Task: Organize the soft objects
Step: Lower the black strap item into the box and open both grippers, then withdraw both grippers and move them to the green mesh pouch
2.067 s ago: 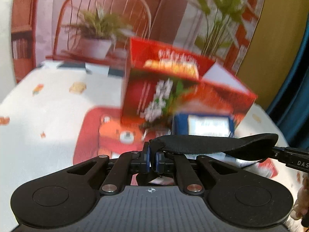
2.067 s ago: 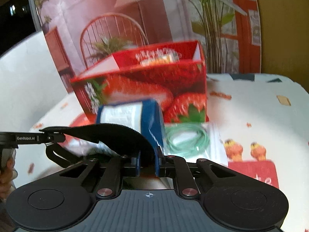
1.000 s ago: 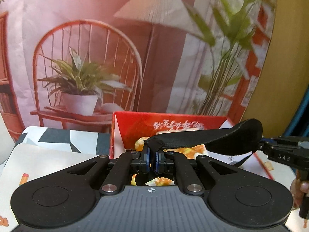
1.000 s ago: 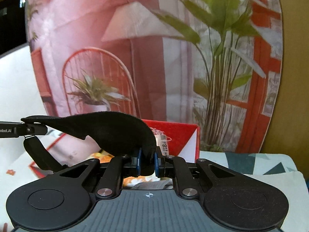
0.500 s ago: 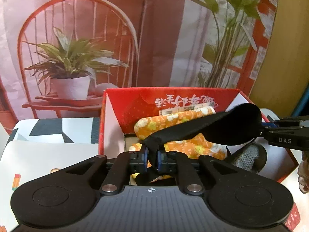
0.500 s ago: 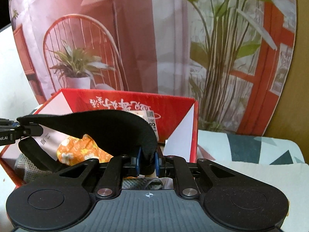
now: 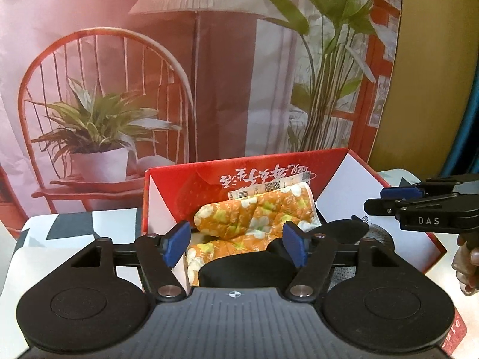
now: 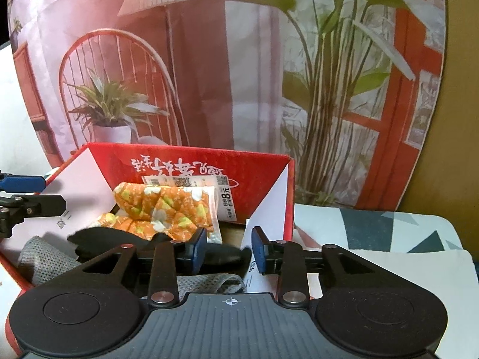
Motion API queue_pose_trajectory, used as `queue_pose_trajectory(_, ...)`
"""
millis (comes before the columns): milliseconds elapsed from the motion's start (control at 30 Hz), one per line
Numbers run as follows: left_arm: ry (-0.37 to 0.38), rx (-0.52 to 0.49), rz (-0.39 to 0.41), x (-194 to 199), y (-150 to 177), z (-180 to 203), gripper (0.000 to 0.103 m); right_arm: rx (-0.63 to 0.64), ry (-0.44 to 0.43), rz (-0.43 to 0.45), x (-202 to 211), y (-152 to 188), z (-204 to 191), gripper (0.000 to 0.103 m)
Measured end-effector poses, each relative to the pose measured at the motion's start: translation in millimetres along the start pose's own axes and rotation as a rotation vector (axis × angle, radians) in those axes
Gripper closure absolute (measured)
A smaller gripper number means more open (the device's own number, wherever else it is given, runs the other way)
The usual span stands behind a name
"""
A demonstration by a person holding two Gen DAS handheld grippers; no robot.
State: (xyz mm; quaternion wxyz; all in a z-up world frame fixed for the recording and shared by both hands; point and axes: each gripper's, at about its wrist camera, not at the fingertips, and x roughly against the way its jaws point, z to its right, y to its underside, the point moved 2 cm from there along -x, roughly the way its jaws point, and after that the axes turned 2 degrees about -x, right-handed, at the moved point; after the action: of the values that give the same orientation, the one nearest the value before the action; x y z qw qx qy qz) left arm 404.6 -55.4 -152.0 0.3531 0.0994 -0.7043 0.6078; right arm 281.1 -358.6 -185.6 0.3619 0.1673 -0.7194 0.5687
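Note:
A black soft mask-like piece (image 7: 248, 266) lies inside the open red box (image 7: 185, 185), on top of an orange floral cloth (image 7: 257, 212) and a grey knitted cloth (image 8: 42, 263). My left gripper (image 7: 236, 243) is open just above the black piece. My right gripper (image 8: 229, 249) is open too, over the box's near right corner, with the black piece (image 8: 113, 239) to the left of it. Each gripper shows in the other's view at the edge (image 7: 419, 206) (image 8: 27, 197).
The red box (image 8: 263, 173) stands on a table with a patterned cloth (image 8: 389, 239). A printed backdrop with a chair, potted plant and lamp (image 7: 194, 89) stands right behind the box. A paper label (image 8: 221, 191) leans on the box's back wall.
Both grippers held the black piece stretched between them over the box. Now both have opened and the piece has dropped into the box.

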Motion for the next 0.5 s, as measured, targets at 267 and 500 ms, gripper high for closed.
queue_pose_trajectory(267,-0.011,0.0,0.04,33,9,5,0.015,0.008,-0.007,0.028,28,7,-9,0.05)
queue_pose_trajectory(500,-0.001,0.006,0.059,65,23,10,0.0,0.023,-0.018,0.03,57,22,-19,0.023)
